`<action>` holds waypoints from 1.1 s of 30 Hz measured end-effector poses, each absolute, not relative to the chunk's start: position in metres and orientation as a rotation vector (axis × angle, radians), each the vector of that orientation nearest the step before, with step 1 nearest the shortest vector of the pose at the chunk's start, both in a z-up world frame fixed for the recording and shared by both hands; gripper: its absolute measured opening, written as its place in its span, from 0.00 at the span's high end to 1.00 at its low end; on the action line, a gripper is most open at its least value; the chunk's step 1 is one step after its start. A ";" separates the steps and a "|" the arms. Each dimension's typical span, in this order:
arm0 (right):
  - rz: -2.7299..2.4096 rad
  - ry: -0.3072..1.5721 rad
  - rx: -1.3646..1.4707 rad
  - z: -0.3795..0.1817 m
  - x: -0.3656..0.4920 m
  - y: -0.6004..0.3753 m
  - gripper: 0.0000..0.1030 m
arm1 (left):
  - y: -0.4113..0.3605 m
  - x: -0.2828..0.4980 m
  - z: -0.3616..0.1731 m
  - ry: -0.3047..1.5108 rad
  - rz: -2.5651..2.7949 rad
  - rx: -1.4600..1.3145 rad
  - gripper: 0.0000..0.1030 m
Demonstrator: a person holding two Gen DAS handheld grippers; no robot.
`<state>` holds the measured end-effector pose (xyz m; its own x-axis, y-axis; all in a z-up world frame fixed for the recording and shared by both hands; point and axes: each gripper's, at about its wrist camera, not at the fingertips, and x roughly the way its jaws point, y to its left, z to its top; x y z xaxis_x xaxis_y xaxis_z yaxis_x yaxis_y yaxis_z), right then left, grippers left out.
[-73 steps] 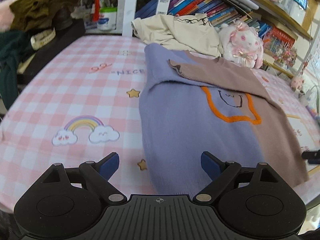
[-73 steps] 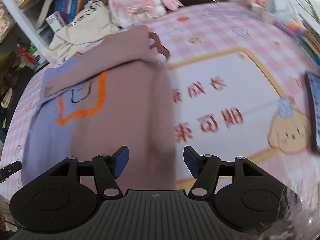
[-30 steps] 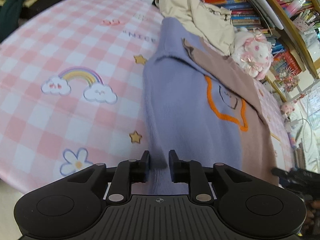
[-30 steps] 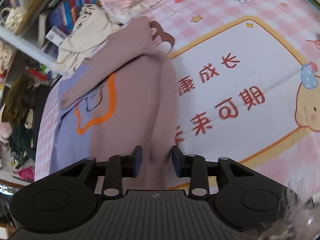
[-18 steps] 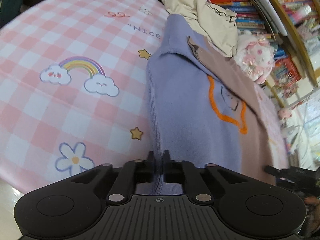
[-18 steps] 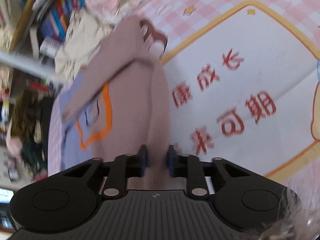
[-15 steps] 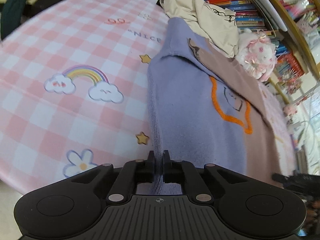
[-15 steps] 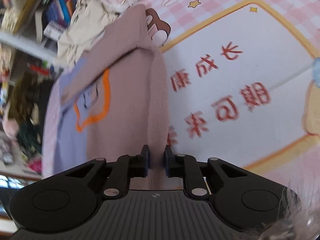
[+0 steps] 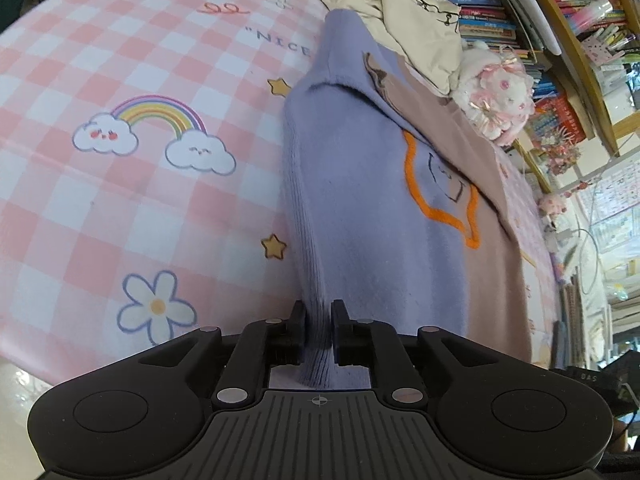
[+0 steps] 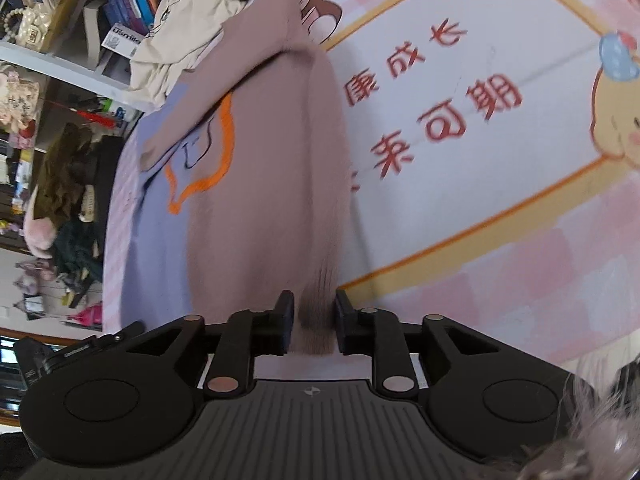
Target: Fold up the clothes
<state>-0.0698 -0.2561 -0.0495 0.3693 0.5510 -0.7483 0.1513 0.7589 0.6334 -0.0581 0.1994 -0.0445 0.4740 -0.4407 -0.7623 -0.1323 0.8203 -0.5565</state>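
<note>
Both wrist cameras look steeply down, close over the two-tone lavender-and-brown knit sweater (image 9: 360,208) (image 10: 256,184), stretching toward 12 o'clock in both.

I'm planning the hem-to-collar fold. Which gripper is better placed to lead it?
Neither clearly. The left gripper pinches the sweater's purple hem corner and the right gripper pinches the brown one, with fabric bunched between both. They are probably best lifted together toward the collar.

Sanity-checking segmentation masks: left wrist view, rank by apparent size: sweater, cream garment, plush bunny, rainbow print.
1. sweater, by far the largest.
2. cream garment, partly hidden behind the sweater.
3. rainbow print with its clouds.
4. plush bunny.
Items 3 and 4 look close; the bunny lies farther away, so that order is unsure.
</note>
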 end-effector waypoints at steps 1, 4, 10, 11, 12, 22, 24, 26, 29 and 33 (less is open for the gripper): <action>0.284 1.188 0.697 -0.049 -0.070 -0.255 0.80 | 0.198 -0.058 -0.044 1.076 -0.206 -0.591 0.89; 0.250 1.188 0.653 -0.046 -0.069 -0.255 0.93 | 0.192 -0.056 -0.040 1.074 -0.208 -0.522 0.95; 0.245 1.171 0.629 -0.042 -0.073 -0.258 0.93 | 0.196 -0.058 -0.036 1.067 -0.219 -0.501 0.96; 0.247 1.177 0.629 -0.043 -0.073 -0.258 0.93 | 0.197 -0.058 -0.037 1.074 -0.228 -0.505 0.96; 0.245 1.184 0.630 -0.045 -0.073 -0.258 0.93 | 0.197 -0.058 -0.039 1.081 -0.237 -0.510 0.96; 0.263 1.199 0.706 -0.051 -0.074 -0.261 0.88 | 0.205 -0.058 -0.052 1.107 -0.292 -0.658 0.92; 0.266 1.197 0.710 -0.051 -0.074 -0.261 0.88 | 0.205 -0.057 -0.053 1.106 -0.297 -0.665 0.92; 0.265 1.194 0.717 -0.052 -0.073 -0.262 0.89 | 0.206 -0.056 -0.053 1.105 -0.305 -0.668 0.92; 0.258 1.191 0.691 -0.050 -0.073 -0.261 0.93 | 0.201 -0.055 -0.048 1.098 -0.308 -0.596 0.95; 0.262 1.173 0.668 -0.042 -0.074 -0.257 0.93 | 0.194 -0.057 -0.037 1.083 -0.313 -0.516 0.95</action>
